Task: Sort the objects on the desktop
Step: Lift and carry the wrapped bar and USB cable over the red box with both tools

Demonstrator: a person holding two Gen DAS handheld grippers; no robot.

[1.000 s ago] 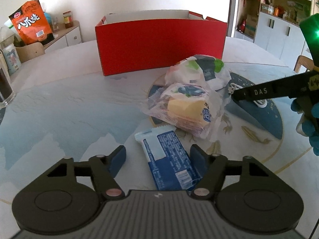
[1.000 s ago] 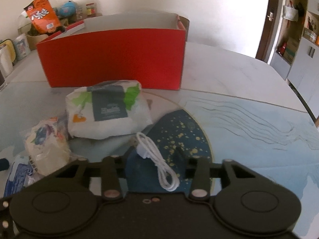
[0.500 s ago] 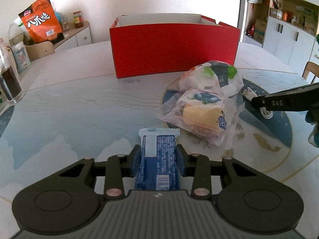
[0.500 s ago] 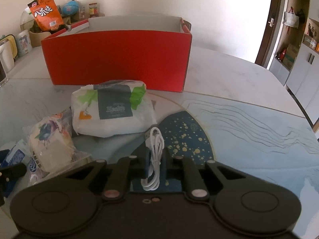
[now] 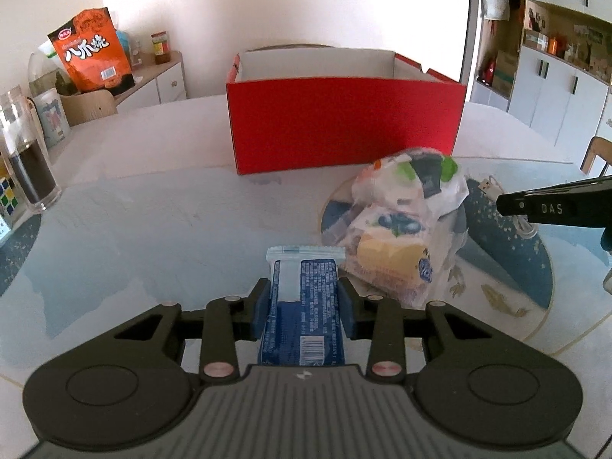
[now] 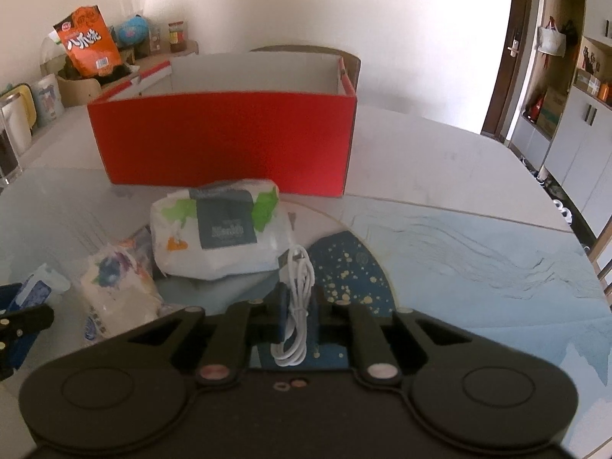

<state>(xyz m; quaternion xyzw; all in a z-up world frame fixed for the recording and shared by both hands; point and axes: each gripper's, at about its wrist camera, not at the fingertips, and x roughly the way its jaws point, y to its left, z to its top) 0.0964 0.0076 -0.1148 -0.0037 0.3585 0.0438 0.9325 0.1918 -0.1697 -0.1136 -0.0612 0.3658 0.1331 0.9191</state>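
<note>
My left gripper (image 5: pixel 304 308) is shut on a blue snack packet (image 5: pixel 302 306), whose white end sticks out ahead of the pads. My right gripper (image 6: pixel 297 311) is shut on a coiled white USB cable (image 6: pixel 296 306), lifted a little off the table. An open red box (image 5: pixel 344 122) stands upright at the back of the table. Between the box and the grippers lie a white tissue pack with green marks (image 6: pixel 218 237) and a clear bag holding a yellow cake (image 5: pixel 390 252). In the left wrist view the right gripper's finger (image 5: pixel 554 206) reaches in from the right.
A glass bottle of dark liquid (image 5: pixel 28 164) and a Rubik's cube (image 5: pixel 7 195) stand at the table's left edge. An orange snack bag (image 5: pixel 91 57) sits on a sideboard behind. Cupboards and a doorway lie to the right. The patterned table (image 6: pixel 478 252) has bare surface on the right.
Both grippers closed: the left on the blue packet, the right on the white cable. Both then rose slightly, so the box now shows more of its inside.
</note>
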